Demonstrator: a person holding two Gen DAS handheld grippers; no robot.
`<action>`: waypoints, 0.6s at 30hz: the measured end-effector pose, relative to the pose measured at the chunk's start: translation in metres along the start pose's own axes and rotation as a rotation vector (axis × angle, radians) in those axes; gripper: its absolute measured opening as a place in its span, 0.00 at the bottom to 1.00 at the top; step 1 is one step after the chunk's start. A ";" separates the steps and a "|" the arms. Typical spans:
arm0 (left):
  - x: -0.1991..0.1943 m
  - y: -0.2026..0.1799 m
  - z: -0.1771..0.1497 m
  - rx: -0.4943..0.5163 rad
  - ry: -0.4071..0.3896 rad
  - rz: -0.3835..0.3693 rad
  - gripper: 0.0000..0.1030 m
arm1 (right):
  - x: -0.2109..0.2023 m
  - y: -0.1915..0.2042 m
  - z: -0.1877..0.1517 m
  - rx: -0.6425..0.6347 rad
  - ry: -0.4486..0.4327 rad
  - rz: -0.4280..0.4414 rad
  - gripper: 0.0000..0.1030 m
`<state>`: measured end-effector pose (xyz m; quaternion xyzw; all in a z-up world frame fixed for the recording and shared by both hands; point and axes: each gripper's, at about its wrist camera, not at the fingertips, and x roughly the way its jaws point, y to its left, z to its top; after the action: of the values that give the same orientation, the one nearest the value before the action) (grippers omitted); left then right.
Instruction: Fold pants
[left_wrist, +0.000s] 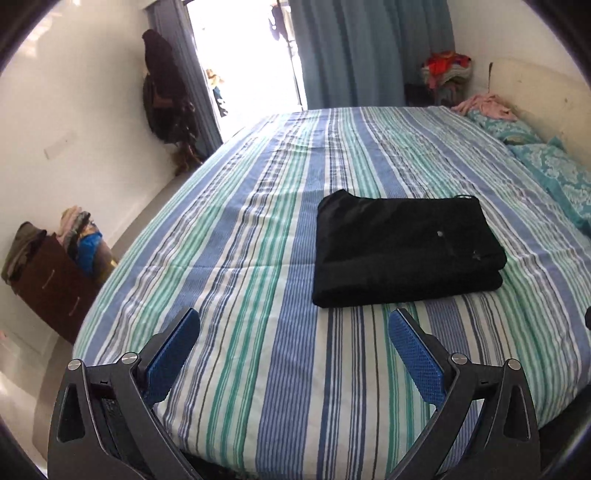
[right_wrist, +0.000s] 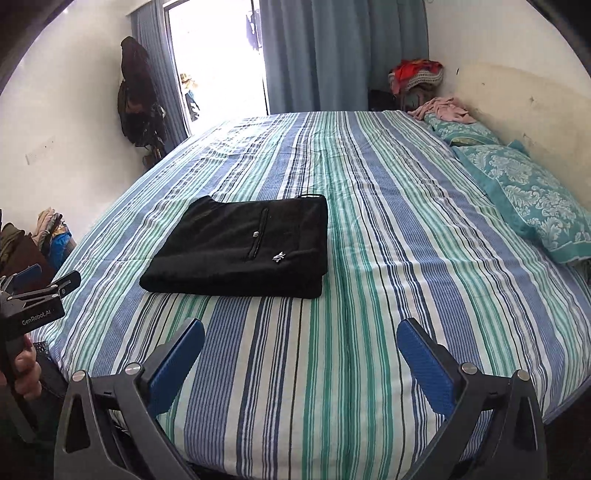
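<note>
Black pants (left_wrist: 406, 251) lie folded into a thick rectangle on the striped bed (left_wrist: 258, 350). In the right wrist view the pants (right_wrist: 240, 251) show a zip pocket and a small white logo. My left gripper (left_wrist: 293, 321) is open and empty, held above the bed's near edge, short of the pants and a little to their left. My right gripper (right_wrist: 301, 330) is open and empty, near the bed's front edge, short of the pants and to their right. The left gripper also shows at the left edge of the right wrist view (right_wrist: 44, 280).
Teal patterned pillows (right_wrist: 524, 192) and a pink cloth (right_wrist: 443, 109) lie along the bed's right side by the wall. A brown drawer unit with piled clothes (left_wrist: 55, 266) stands left of the bed. Blue curtains (right_wrist: 332, 55) and a bright doorway are behind.
</note>
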<state>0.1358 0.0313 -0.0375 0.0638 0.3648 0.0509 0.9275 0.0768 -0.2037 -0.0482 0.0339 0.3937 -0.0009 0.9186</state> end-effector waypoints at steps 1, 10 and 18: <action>-0.008 -0.001 -0.004 -0.013 0.015 -0.010 0.99 | -0.007 0.006 -0.004 0.001 0.004 0.001 1.00; -0.025 0.001 -0.026 -0.038 0.066 -0.058 0.99 | -0.028 0.044 -0.034 -0.039 0.013 -0.043 1.00; -0.030 -0.003 -0.031 -0.031 0.074 -0.100 0.99 | -0.041 0.055 -0.033 -0.049 -0.028 -0.076 1.00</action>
<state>0.0931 0.0261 -0.0403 0.0292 0.4007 0.0123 0.9157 0.0262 -0.1479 -0.0373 -0.0035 0.3819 -0.0268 0.9238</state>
